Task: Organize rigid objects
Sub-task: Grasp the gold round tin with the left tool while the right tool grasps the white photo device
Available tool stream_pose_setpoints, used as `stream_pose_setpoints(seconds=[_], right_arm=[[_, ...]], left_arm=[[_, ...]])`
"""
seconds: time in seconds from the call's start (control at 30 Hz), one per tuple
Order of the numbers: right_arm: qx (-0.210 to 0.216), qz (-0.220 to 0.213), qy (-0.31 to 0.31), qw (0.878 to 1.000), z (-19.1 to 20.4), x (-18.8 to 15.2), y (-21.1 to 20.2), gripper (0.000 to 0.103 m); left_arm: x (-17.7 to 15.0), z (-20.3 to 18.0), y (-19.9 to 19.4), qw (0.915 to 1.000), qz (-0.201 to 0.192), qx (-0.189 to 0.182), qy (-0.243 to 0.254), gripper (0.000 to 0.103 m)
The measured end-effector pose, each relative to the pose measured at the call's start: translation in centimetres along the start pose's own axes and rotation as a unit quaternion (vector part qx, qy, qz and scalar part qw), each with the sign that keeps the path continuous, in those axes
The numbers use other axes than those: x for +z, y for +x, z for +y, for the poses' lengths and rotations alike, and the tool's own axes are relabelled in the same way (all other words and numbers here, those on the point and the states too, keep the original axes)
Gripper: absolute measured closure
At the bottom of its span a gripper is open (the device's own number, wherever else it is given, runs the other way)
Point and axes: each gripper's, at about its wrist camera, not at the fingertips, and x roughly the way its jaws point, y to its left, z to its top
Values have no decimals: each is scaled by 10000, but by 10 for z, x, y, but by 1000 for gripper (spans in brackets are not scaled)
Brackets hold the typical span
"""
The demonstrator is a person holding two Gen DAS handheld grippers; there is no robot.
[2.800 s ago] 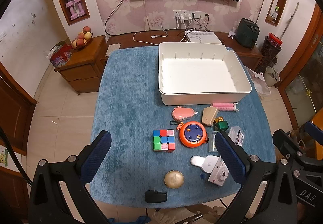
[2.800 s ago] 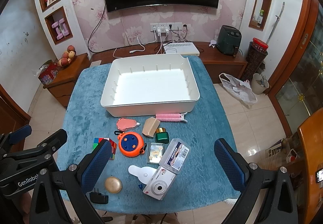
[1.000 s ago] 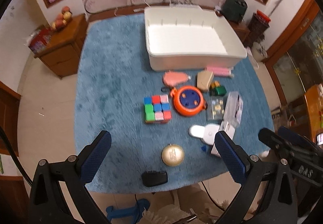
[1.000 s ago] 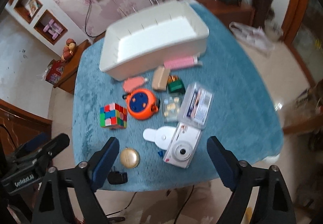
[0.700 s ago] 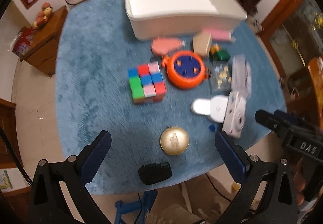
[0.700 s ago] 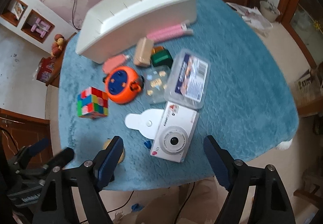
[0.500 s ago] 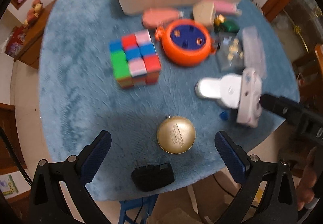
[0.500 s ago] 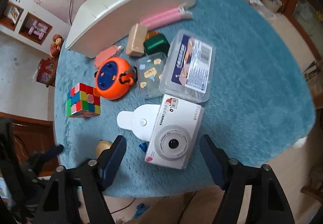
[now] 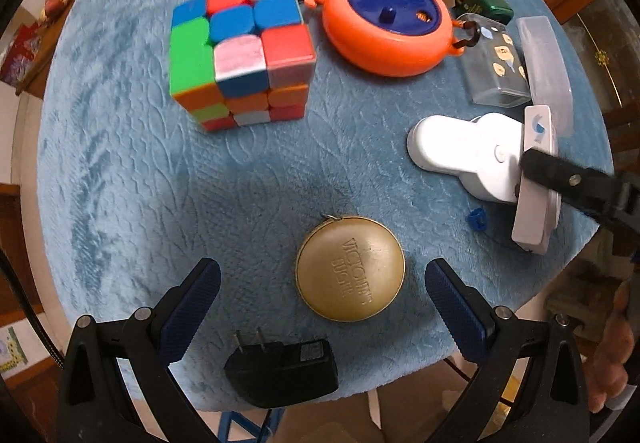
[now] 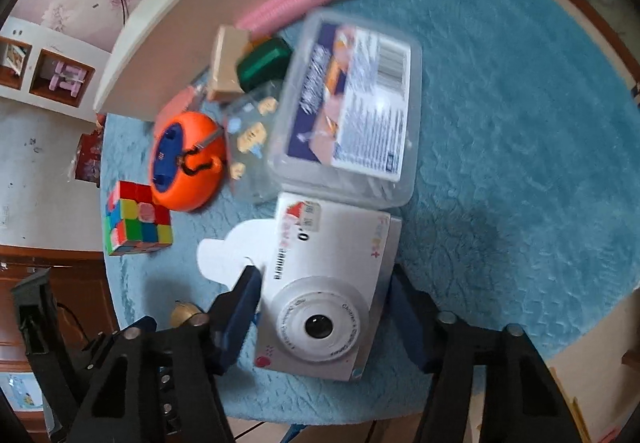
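My left gripper [image 9: 320,295] is open, its fingers on either side of a round gold case [image 9: 350,269] on the blue tablecloth [image 9: 120,163]. My right gripper [image 10: 324,291] has its fingers on both sides of a white toy camera [image 10: 324,291], which lies flat; the jaws are narrowed around it, close to or touching its sides. The camera also shows in the left wrist view [image 9: 538,179] with one right finger on it. The white bin [image 10: 224,3] stands at the back.
A colour cube [image 9: 240,51], an orange round toy [image 9: 386,31], a black plug adapter [image 9: 282,373], a white flat object [image 9: 464,153], a clear plastic box [image 10: 348,111], a green bottle [image 10: 264,63], a tan block [image 10: 226,61] and pink tubes [image 10: 288,9] lie on the cloth.
Both grippers have come down and forward to the table. The left one now straddles the gold case. The right one has narrowed around the camera.
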Motion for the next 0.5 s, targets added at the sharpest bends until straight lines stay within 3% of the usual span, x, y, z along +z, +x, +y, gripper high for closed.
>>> stream_pose_setpoints(seconds=[0.27, 0.4, 0.5], right_arm=[[-242, -25, -185, 9995, 11, -3, 5, 41], [-210, -10, -202, 9996, 10, -3, 3, 42], [-194, -50, -214, 9996, 6, -5, -3, 42]], left_arm=[[-3, -4, 20, 9999, 136, 77, -69, 3], [-1, -5, 22, 9996, 159, 196, -99, 11], [0, -6, 18, 9996, 84, 267, -46, 27]])
